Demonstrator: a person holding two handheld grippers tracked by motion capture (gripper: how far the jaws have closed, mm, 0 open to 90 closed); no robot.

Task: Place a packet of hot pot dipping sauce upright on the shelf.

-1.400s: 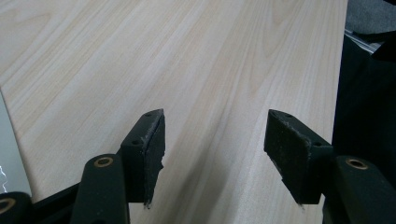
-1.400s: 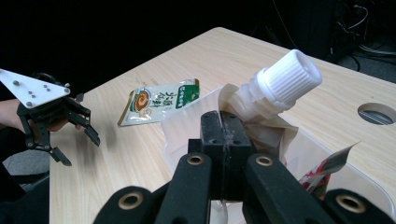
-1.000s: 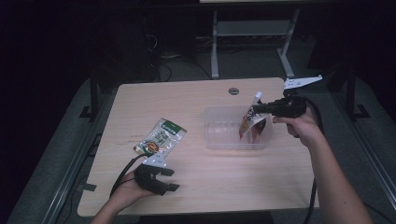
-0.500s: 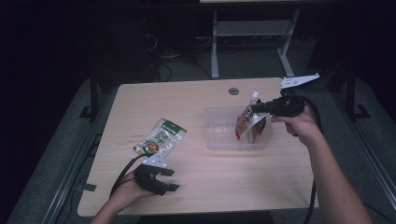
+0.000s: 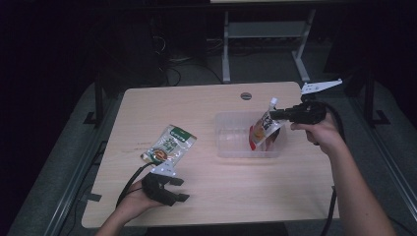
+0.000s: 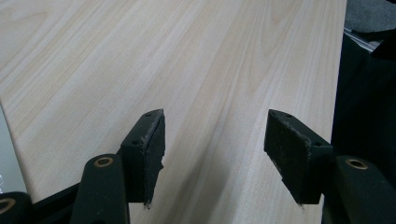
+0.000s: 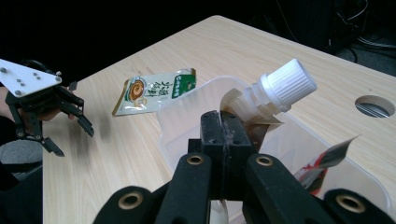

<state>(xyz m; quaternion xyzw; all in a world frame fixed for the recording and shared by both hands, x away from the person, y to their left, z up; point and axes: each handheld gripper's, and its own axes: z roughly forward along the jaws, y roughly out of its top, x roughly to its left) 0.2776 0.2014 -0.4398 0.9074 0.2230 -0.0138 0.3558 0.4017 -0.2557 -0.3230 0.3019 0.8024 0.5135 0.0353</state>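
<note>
- Right tongs (image 7: 221, 140) are clenched on the spouted pouch (image 5: 263, 129), near its white cap (image 7: 288, 83).
- This pouch hangs tilted, its lower part inside the clear plastic tray (image 5: 231, 145) on the bench (image 5: 216, 105).
- Left tongs (image 5: 172, 189) are released, the 2 jaws wide apart, low over the front edge of the bench.
- Green snack packet (image 5: 169, 145) lies flat, between the left tongs and the tray.

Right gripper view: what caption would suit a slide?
Right gripper clamps a spouted pouch over a clear tub.
</note>
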